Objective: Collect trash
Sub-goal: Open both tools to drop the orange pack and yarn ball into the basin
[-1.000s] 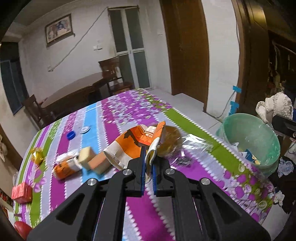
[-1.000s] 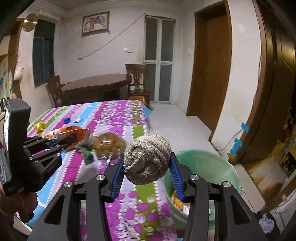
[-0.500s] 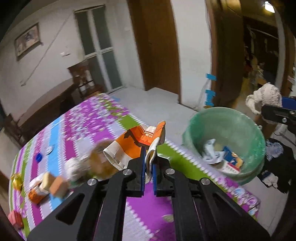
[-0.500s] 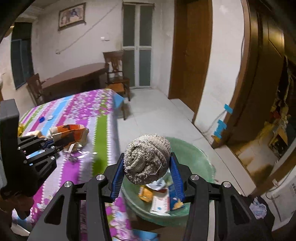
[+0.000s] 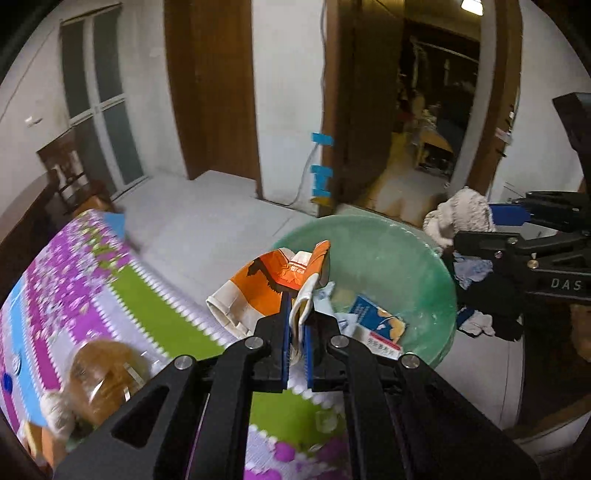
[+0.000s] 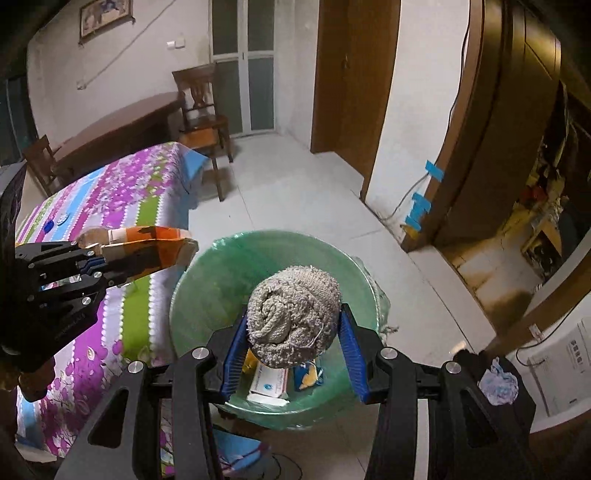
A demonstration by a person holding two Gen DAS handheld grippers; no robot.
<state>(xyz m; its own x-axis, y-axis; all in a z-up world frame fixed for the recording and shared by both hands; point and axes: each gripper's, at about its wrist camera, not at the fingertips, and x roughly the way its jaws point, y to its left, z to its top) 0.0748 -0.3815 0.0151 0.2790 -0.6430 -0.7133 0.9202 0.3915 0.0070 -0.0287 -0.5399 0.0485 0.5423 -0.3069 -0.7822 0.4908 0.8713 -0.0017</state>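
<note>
The right gripper (image 6: 293, 341) was clamped on the rolled rag (image 6: 293, 319), directly over the green bin (image 6: 192, 291); release should wait until centred. The left gripper (image 5: 297, 334) pinched the crushed carton (image 5: 266, 286) at the bin's near rim. A second earlier both hung over the table (image 5: 147, 295).

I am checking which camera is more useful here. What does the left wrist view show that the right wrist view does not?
Only the left wrist view shows the clear wrapper with something brown lying on the tablecloth, and how the left gripper pinches the carton's edge.

Only the right wrist view shows the framed picture, the wooden chair and the blue bottle cap.

Both show the green bin with packets inside, the flattened orange carton and the rolled grey cloth held over the bin by the right gripper.
</note>
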